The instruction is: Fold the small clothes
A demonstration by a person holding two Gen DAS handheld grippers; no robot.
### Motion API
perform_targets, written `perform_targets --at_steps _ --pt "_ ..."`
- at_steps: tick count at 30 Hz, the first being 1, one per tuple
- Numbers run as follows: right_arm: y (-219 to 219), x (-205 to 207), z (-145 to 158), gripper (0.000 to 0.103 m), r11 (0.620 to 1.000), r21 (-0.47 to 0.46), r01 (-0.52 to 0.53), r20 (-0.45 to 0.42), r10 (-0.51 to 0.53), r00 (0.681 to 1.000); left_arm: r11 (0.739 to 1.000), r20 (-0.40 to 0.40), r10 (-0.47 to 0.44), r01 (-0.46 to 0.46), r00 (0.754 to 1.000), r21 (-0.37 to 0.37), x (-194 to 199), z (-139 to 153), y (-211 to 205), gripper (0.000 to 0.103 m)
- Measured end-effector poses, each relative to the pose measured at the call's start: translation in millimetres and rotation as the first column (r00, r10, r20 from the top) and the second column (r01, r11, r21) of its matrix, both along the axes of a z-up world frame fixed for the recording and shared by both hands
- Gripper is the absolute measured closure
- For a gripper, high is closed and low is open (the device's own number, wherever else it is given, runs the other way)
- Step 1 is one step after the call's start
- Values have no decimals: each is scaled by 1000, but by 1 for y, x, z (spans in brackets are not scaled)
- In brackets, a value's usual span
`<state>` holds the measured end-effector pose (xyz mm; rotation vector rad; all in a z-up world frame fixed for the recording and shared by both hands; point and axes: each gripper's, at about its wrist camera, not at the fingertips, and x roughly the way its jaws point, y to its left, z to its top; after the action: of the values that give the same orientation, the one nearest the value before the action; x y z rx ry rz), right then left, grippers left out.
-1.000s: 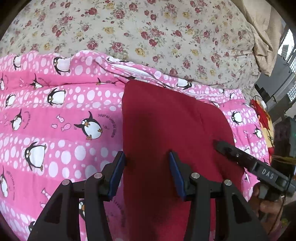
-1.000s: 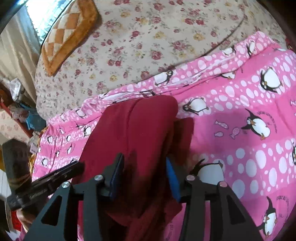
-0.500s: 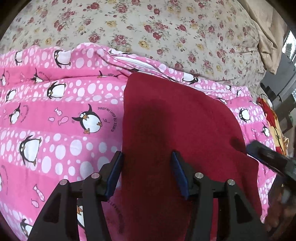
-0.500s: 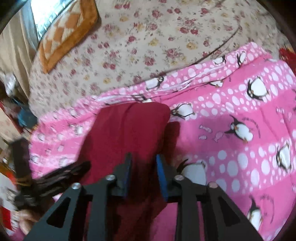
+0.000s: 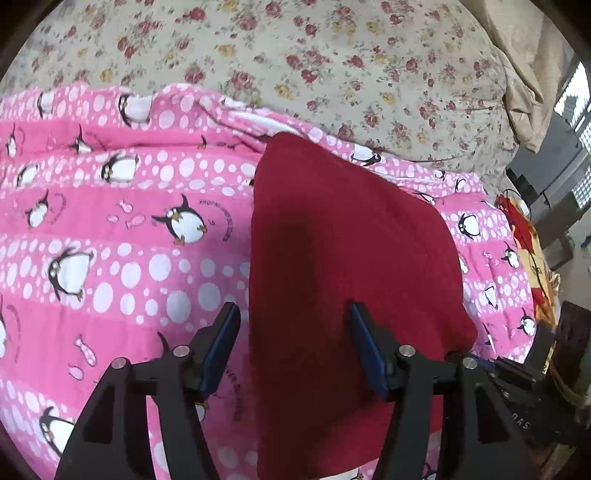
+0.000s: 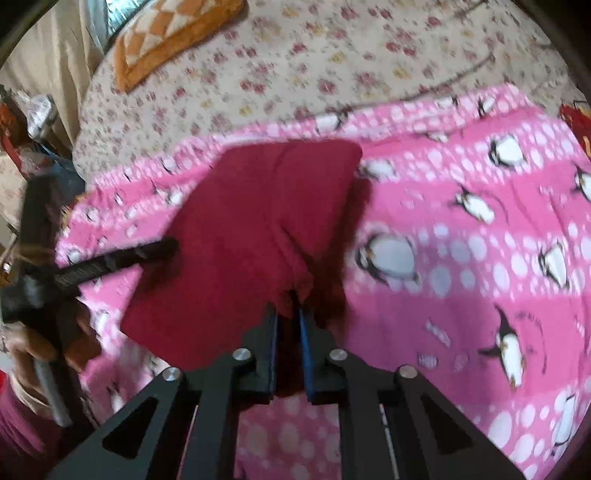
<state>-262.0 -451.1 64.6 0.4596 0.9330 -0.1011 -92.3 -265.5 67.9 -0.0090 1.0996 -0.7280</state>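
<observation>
Cloth [image 5: 343, 266], dark red and folded flat, lies on the pink penguin blanket [image 5: 110, 258] near that blanket's far edge, where it meets the flowered bedspread [image 5: 295, 55].

From the left wrist, the left gripper [image 5: 291, 317] hangs over the cloth's near left edge. Its jaws stand apart and have just been opening; one blue pad is over the pink blanket, the other over the red cloth, and neither presses on it. This view shows the cloth as a broad smooth panel with a straight left edge and a rounded right one. At its lower right a bit of the other tool is visible, but not its tips.

From the right wrist, blurred, the right gripper [image 6: 288, 306] has its jaws drawn close, having just been closing, and clamped on a bunched fold at the cloth's near edge [image 6: 258, 221]. The fabric rises in a ridge from the pads. This view alone shows the pinch, and also the left tool's black finger reaching over the cloth's left side, a hand [image 6: 44, 347] on its handle, and an orange checked cushion [image 6: 173, 33] at the bedspread's far corner.
</observation>
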Motion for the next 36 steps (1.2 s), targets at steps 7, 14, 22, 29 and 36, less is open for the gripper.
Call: perform_targets --at_steps 7,14,22,29,36 --pt "-25 -2 29 29 991 107 83 146 -99 984 998 -79 -4 -1 997 -58 19 -8 3 51" --pt "-48 53 -20 23 964 254 77 58 -94 994 991 -191 -24 -1 981 -131 35 -35 -6 38" --pt "-35 74 -30 51 975 216 47 88 -67 994 990 -161 -72 51 984 -134 30 -27 -14 69" --pt "-9 52 15 61 982 182 -44 130 20 991 982 -138 -91 65 986 -179 -1 18 27 78" --pt "50 16 31 60 959 233 -160 135 131 982 989 -142 -40 19 989 -146 -53 29 100 77"
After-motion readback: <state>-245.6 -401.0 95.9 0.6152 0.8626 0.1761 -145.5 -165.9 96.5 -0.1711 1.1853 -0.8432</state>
